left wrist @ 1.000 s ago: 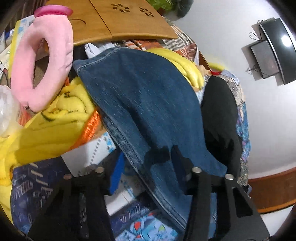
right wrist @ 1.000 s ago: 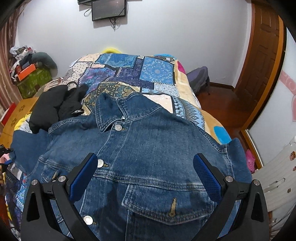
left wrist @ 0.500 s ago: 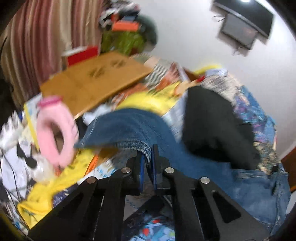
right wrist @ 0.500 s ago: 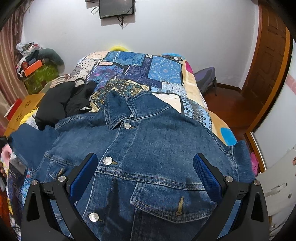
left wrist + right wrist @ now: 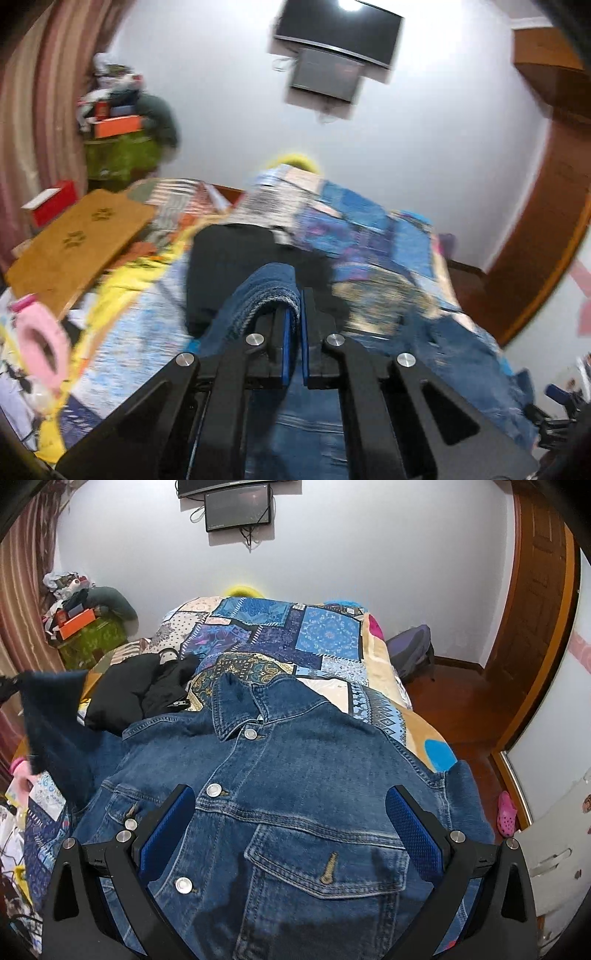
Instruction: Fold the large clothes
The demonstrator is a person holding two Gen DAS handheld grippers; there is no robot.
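I'm seeing the blue denim jacket (image 5: 295, 794) lying front-up and buttoned across the near end of the patchwork bedspread (image 5: 317, 638), collar toward the far end, its left sleeve (image 5: 51, 716) hanging lifted off the bed's left edge.

Denim jacket (image 5: 280, 794) covers near half of bed, front up. Raised sleeve (image 5: 51, 731) hangs at left, blocking that side. Black garment (image 5: 136, 690) lies just beyond left shoulder. Far patchwork bedspread (image 5: 295, 635) bare, passable. Left of bed crowded: wooden board (image 5: 77, 240), pink ring (image 5: 40, 343), yellow cloth (image 5: 122, 284). Right edge open toward wooden floor (image 5: 465, 716).
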